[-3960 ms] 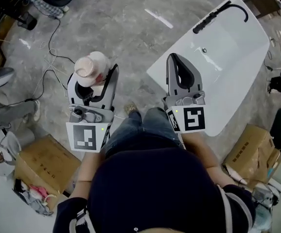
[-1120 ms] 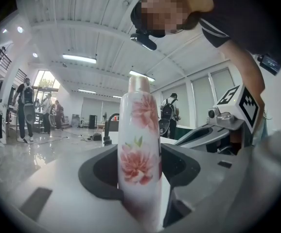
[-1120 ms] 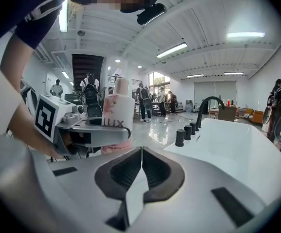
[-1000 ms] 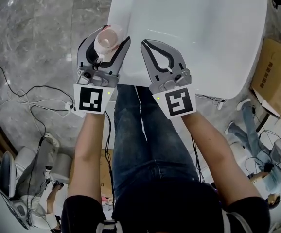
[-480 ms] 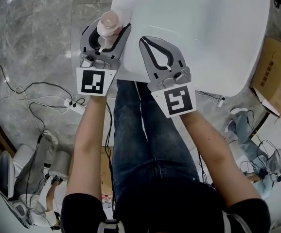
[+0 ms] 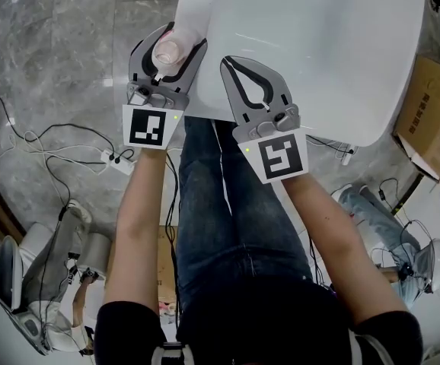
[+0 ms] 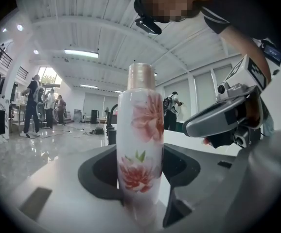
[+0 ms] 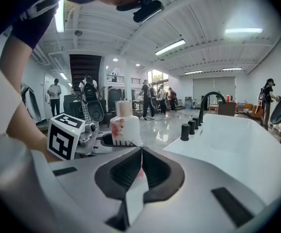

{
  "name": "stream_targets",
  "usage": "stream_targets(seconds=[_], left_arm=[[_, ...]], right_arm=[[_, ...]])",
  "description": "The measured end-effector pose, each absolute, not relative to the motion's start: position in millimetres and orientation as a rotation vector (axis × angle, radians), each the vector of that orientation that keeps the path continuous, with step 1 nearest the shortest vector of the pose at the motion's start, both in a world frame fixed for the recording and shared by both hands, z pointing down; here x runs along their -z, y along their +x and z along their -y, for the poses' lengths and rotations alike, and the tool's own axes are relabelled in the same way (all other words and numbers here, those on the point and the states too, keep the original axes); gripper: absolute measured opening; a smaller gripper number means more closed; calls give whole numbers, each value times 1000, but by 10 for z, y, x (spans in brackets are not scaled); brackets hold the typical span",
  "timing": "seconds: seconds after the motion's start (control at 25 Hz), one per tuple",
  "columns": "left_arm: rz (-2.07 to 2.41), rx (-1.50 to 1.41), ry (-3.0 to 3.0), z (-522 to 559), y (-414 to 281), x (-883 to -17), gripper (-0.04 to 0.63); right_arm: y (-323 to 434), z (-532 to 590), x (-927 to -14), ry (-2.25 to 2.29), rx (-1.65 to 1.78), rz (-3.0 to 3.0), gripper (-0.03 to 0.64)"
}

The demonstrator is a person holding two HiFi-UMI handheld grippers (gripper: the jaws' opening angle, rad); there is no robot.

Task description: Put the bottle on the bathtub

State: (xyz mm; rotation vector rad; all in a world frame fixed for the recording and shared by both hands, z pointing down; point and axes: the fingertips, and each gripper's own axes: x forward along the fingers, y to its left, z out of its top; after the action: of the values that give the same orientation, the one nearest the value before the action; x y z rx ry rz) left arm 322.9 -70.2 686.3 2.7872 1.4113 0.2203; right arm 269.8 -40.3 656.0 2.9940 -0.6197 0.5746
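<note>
Standing upright in the rounded hollow of the left gripper point(image 7: 139, 171), the bottle point(image 7: 140, 130) is pinched low on its white, flower-printed body, with the pale cap point(image 7: 141, 76) well above the jaws. It is held over the left edge of the bathtub point(image 6: 319, 44), close to the near-left corner, where a flat strip of rim is offered. Whether the base is already touching the rim cannot be told, since the foot is hidden by the jaws in every view. The low grip is judged to serve the placing: the axis is held vertical, so the base can be set down flat without tipping. The rim there looks narrow, and a fall to the floor point(image 6: 52, 52) is risked if the bottle is set too near the outer edge. The right gripper point(image 8: 141, 152) is pressed together on nothing and is parked just beside the left one, over the tub's near edge, apparently so that the path is left free. Both forearms point(image 6: 140, 204) are stretched forward from the body, the left one straight and the right one angled slightly inward, and both marker cubes point(image 6: 148, 126) are turned upward. The black faucet point(image 8: 209, 101) is seen farther along the tub, well apart from the bottle.
</note>
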Motion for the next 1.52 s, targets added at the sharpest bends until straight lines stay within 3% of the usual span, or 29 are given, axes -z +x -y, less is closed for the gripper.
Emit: stream_targets(seconds=[0.32,0.4,0.64,1.04,1.52], left_arm=[[-1517,-386,2758,679,3144,-6991,241],[-1523,-490,2737,710,3120,-7103,302],[-1453,-634,2698,926,2997,-7154,324],[-1200,-677,2714,1342,2808,-6307,318],[-1296,-331,2868,1014,2650,-4391,45]], right_arm=[[2624,463,-6429,2996,-555,602,26],[2615,470,-6377,2999,-547,595,26],[2602,442,-6221,2995,-538,572,26],[2448,215,-5516,2997,-461,501,26],[2197,-407,-4228,3133,-357,183,26]])
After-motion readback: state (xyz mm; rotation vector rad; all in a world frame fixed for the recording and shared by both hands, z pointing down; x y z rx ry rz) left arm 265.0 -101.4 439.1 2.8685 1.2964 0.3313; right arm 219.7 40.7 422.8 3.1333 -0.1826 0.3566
